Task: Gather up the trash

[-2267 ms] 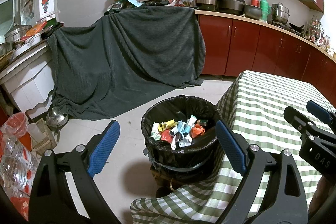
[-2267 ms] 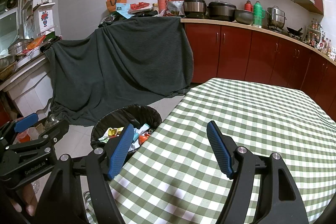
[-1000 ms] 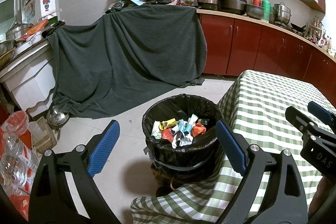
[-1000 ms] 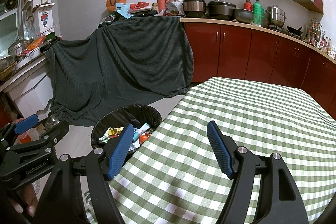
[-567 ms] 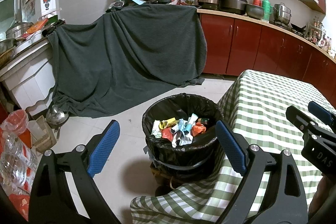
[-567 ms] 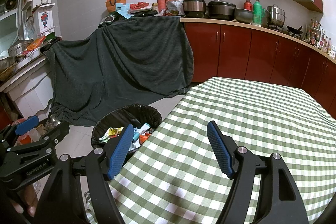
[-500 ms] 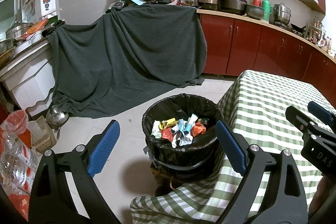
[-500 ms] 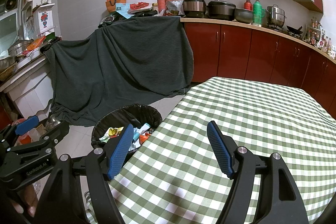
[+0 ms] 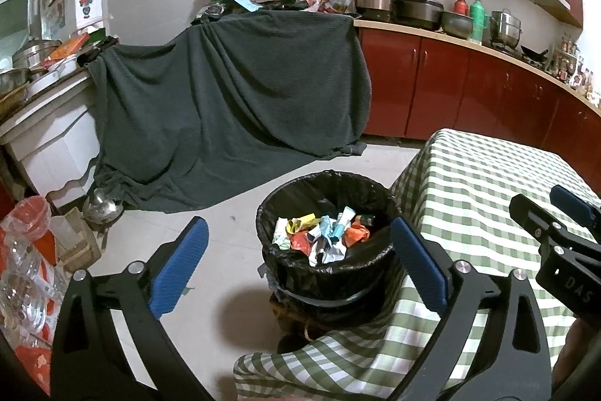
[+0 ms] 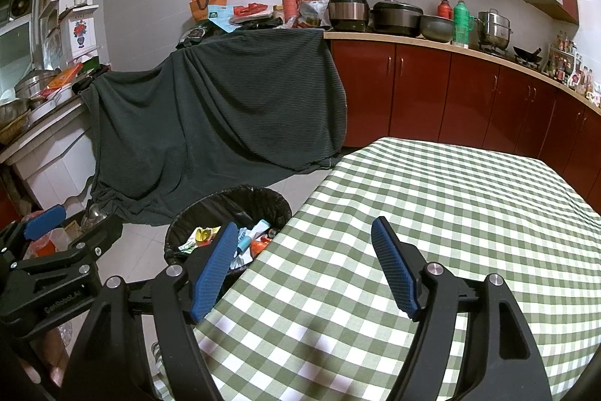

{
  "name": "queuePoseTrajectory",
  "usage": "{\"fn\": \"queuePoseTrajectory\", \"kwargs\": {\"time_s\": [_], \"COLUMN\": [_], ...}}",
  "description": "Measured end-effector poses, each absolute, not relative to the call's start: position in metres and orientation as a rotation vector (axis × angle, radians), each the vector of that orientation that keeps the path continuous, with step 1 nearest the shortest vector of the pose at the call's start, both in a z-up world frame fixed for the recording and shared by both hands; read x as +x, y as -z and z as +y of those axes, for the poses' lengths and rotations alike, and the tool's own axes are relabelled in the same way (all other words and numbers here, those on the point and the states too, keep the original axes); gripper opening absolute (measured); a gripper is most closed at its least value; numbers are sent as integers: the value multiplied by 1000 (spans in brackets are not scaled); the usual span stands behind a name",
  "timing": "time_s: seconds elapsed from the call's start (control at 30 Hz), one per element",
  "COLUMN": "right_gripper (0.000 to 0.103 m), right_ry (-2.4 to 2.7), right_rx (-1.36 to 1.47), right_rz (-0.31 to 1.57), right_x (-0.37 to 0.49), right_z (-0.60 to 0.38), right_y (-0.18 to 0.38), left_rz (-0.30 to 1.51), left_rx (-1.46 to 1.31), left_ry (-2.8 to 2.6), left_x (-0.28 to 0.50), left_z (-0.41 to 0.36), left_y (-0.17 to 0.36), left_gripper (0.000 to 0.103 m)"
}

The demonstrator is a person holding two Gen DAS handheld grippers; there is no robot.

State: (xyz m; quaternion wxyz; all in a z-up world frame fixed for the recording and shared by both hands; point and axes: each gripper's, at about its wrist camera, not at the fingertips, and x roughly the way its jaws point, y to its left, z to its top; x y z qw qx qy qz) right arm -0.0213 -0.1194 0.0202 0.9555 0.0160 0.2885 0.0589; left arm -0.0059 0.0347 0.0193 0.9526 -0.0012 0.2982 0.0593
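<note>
bin lined with a black bag sits on the floor at the lower middle of the left wrist view, touching the hanging edge of the checked tablecloth, with crumpled wrappers heaped inside it. left gripper hangs above and in front of that bin; its jaws are opening and nothing lies between them, the 2 blue pads framing the bin to left and right. right gripper hangs over the cloth near the table's left edge, jaws apart and empty.

in the right wrist view the bin lies at the lower left, beyond the left pad, so the left gripper is the nearer tool to it. no loose trash shows on the tablecloth in either view. my reading: the collecting looks close to done, and any further piece would have to be found outside these frames. the trash has no single long axis, being a jumble.
</note>
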Motion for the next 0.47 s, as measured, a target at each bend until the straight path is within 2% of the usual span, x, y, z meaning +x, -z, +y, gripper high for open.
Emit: {"fn": "queuePoseTrajectory", "kwargs": {"time_s": [0.47], "right_gripper": [75], "right_ry": [-95], "right_rx": [45], "right_rz": [577], "right_x": [-23], "right_z": [-128], "right_y": [-17], "left_rz": [650], "left_rx": [-16], "left_ry": [-50], "left_x": [7], "left_z": [23], "left_y": [-15], "left_gripper": [97]}}
